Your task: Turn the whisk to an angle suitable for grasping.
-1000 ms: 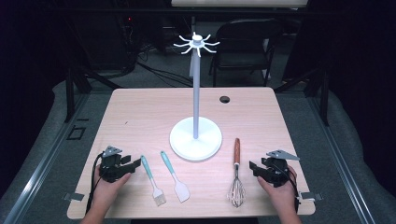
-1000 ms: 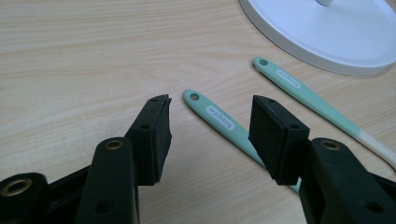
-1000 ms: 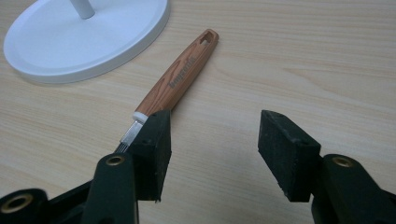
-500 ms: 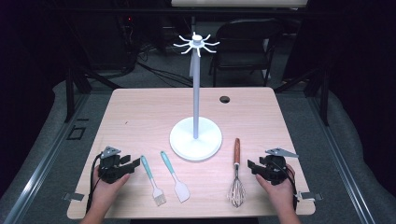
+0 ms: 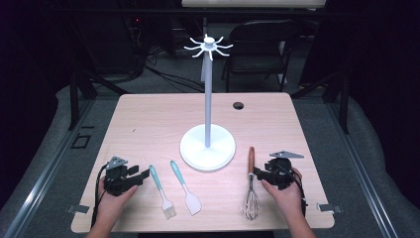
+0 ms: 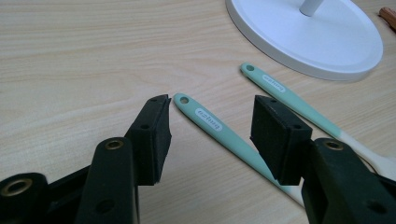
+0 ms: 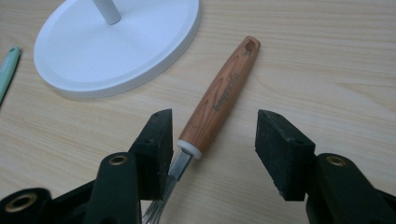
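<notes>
High view shows my left gripper (image 5: 143, 174) wide apart by the brush (image 5: 162, 191), my right gripper (image 5: 255, 173) wide around the whisk (image 5: 251, 188), squeezing nothing.

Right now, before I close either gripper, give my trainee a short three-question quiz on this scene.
1. True or false: the right gripper is clamped on the whisk.
2. Which utensil's handle lies between the jaws of the left gripper? A) brush B) spatula C) whisk
3. What do the hooks at the top of the white stand hold?

Key: 1 false, its jaws are open around the handle. 2 A. 3 nothing.
</notes>
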`<state>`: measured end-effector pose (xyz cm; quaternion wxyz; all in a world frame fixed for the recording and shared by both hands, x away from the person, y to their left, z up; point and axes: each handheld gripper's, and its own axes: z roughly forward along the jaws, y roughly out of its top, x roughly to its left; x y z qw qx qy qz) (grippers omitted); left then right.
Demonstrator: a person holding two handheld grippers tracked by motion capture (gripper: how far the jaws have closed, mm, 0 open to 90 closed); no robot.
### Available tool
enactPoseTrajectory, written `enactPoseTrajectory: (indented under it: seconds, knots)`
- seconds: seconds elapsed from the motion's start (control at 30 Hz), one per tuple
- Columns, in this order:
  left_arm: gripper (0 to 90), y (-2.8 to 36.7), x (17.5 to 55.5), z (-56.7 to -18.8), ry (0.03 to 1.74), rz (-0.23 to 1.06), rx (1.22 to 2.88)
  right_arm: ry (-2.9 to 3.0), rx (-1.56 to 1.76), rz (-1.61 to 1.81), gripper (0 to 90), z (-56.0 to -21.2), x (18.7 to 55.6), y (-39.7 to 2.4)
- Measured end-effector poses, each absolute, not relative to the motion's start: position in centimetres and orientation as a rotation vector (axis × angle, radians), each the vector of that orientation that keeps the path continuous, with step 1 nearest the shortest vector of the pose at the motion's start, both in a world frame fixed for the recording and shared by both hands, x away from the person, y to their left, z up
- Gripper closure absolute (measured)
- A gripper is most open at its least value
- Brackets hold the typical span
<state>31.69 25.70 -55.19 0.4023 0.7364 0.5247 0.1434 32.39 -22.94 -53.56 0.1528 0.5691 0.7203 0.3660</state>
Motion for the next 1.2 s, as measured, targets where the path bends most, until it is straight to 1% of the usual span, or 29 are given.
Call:
enactPoseTrajectory:
  seconds: [0.2, 0.5, 1.1, 1.2]
  knots:
    - [46.8, 25.8, 31.6, -55.2, 1.325, 0.360, 1.867, 2.109, 1.711, 0.978, 50.1, -54.3, 34.1, -21.8]
    - [46.8, 25.8, 31.6, -55.3, 1.319, 0.345, 1.885, 2.115, 1.804, 0.954, 52.6, -55.1, 35.3, -21.5]
    - [46.9, 25.7, 31.8, -55.5, 1.326, 0.341, 1.885, 2.146, 1.865, 0.906, 58.3, -55.9, 36.2, -20.8]
    - [46.9, 25.7, 31.8, -55.6, 1.325, 0.341, 1.887, 2.148, 1.861, 0.915, 60.6, -55.8, 36.2, -20.7]
